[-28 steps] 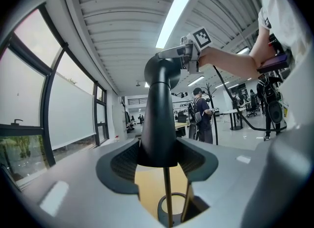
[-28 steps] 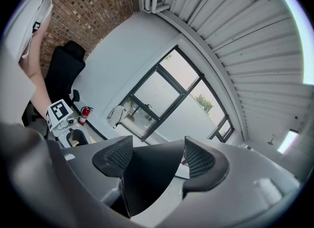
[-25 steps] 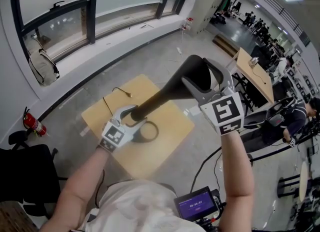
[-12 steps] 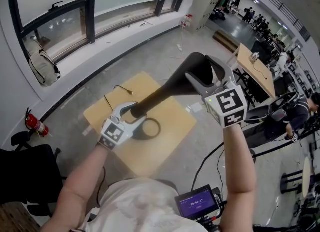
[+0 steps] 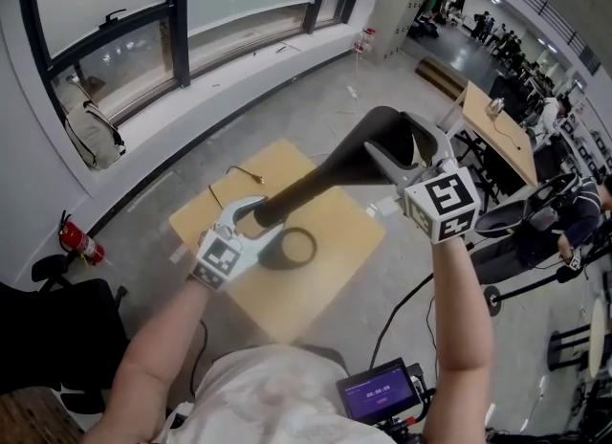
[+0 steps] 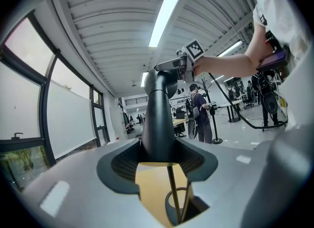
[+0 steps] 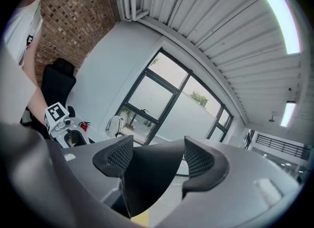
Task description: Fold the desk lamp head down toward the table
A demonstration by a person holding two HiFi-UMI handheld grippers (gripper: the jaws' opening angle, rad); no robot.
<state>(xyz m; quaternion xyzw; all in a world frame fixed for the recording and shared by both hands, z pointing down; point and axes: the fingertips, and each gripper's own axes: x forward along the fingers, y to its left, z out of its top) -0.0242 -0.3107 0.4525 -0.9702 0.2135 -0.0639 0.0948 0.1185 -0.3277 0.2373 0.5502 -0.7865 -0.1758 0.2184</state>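
Observation:
A black desk lamp stands on a small wooden table [image 5: 277, 303], with its ring base [image 5: 293, 247] near the middle. Its arm [image 5: 306, 188] slants up to the right and ends in the lamp head [image 5: 381, 136]. My left gripper [image 5: 260, 214] is shut on the lower arm just above the base. In the left gripper view the arm [image 6: 158, 124] rises between the pads of that gripper [image 6: 158, 160]. My right gripper [image 5: 397, 150] is shut on the lamp head, whose dark shell [image 7: 147, 178] fills the gap between its jaws [image 7: 153, 160].
A thin cable [image 5: 229, 182] lies on the table's far left part. A fire extinguisher [image 5: 73, 238] and a black chair [image 5: 57, 308] are at the left. A bag [image 5: 91, 131] hangs by the window. Desks [image 5: 497, 126] and people are at the right. A small screen [image 5: 378, 394] is near my body.
My right gripper has rolled a little and shifted slightly with the lamp head in it. The left gripper has kept its hold on the arm and stayed in place.

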